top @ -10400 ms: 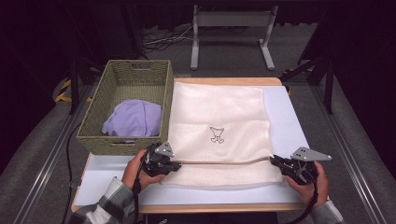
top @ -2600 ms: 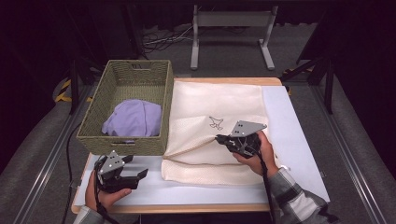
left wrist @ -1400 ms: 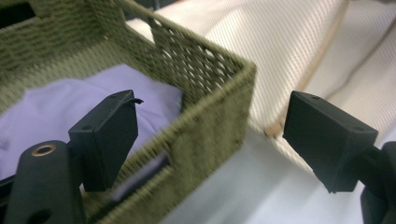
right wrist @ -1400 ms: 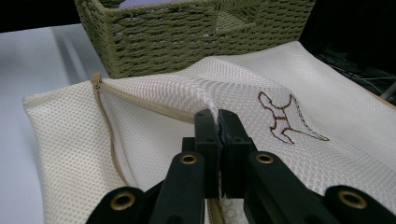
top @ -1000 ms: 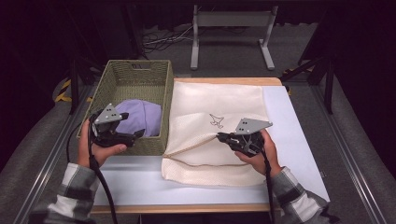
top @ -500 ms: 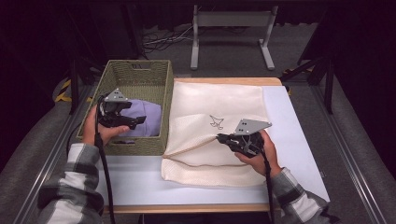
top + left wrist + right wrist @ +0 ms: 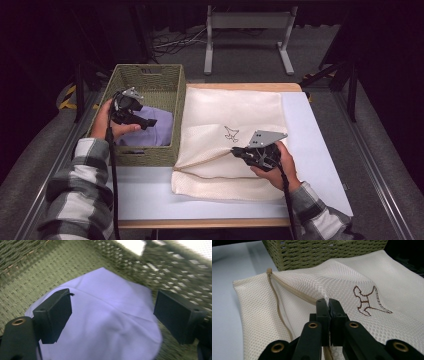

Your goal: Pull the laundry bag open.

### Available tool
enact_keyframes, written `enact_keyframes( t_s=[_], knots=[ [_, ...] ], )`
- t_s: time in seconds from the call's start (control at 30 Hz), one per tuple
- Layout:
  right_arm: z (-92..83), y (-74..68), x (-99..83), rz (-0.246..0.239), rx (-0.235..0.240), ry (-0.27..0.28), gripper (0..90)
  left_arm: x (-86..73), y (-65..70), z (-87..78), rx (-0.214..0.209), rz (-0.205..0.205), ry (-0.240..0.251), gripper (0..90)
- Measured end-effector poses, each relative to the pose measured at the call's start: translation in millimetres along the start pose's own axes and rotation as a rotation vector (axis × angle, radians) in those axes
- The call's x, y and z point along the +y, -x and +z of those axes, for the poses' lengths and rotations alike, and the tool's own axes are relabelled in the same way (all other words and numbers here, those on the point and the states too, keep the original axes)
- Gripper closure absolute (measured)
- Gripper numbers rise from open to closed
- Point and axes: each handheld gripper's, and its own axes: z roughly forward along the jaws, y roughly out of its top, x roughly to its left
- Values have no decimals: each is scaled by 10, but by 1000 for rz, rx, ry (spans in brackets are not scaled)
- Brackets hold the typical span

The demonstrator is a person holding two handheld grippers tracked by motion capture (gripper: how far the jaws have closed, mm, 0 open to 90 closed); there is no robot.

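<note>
A cream mesh laundry bag (image 7: 235,135) with a small brown emblem (image 7: 230,133) lies on the white table. My right gripper (image 7: 235,151) is shut on the bag's upper layer near its open edge, lifting it into a ridge; in the right gripper view the mesh (image 7: 342,282) is pinched between the closed jaws (image 7: 328,302). My left gripper (image 7: 147,124) hangs open inside the green woven basket (image 7: 150,75), just above a lavender cloth (image 7: 155,131). In the left gripper view the lavender cloth (image 7: 107,317) lies between and below the wide-apart jaws, untouched.
The basket (image 7: 319,252) stands against the bag's left edge at the table's left side. Bare white table surface (image 7: 320,150) lies to the right of the bag and along the front. A metal stand (image 7: 247,35) is on the floor beyond the table.
My left gripper has moved from the basket's near-left rim farther in over the lavender cloth and slightly down. The right gripper has stayed in place, still pinching the bag.
</note>
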Motion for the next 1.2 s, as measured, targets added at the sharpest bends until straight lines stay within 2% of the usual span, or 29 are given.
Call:
enact_keyframes(
  t_s=[0.07, 0.1, 0.13, 0.17, 0.23, 0.3, 0.43, 0.47, 0.5, 0.63, 0.7, 0.73, 0.77, 0.8, 0.9, 0.97, 1.03, 1.13, 1.2],
  knots=[
    [8, -4, -8, 1, 4, -6, 876, 5, -54, 91, -8, -6, -40, 144],
    [13, -6, -11, 1, 6, -8, 876, 5, -87, 141, 4, -1, -62, 145],
    [16, -7, -15, 1, 7, -13, 876, -5, -112, 168, 18, -1, -62, 182],
    [21, -6, -17, 1, 10, -15, 876, -21, -154, 199, 8, -20, -58, 192],
    [29, -9, -23, 3, 13, -21, 876, -37, -190, 230, 5, -27, -67, 181],
    [34, -8, -25, 4, 16, -22, 875, -73, -251, 308, -10, -40, -113, 171],
    [49, -6, -26, 3, 21, -27, 875, -60, -244, 391, -30, -8, -169, 156],
    [53, -4, -23, 2, 22, -26, 875, -65, -249, 432, -31, -14, -195, 146],
    [53, -4, -23, 2, 22, -26, 875, -65, -249, 432, -31, -14, -195, 139],
    [64, -3, -35, 1, 30, -31, 873, -64, -216, 598, -56, -8, -297, 109],
    [72, 0, -41, 2, 34, -32, 873, -73, -221, 637, -58, -18, -319, 88],
    [75, 2, -41, 1, 35, -32, 872, -79, -229, 648, -69, -25, -327, 86],
    [80, 1, -39, -4, 36, -32, 872, -97, -231, 688, -95, -37, -358, 87],
    [80, 1, -39, -4, 36, -32, 872, -97, -231, 688, -95, -37, -358, 84],
    [89, -1, -38, -8, 42, -37, 872, -108, -205, 746, -121, -34, -405, 70],
    [92, -1, -38, -9, 46, -37, 872, -108, -214, 736, -107, -38, -405, 114],
    [91, -2, -41, -9, 48, -37, 871, -111, -221, 709, -76, -35, -401, 244],
    [95, -7, -46, -13, 49, -42, 871, -108, -196, 690, -27, 3, -408, 399],
    [95, -13, -46, -14, 48, -43, 871, -104, -201, 670, -16, 4, -400, 535]
  ],
)
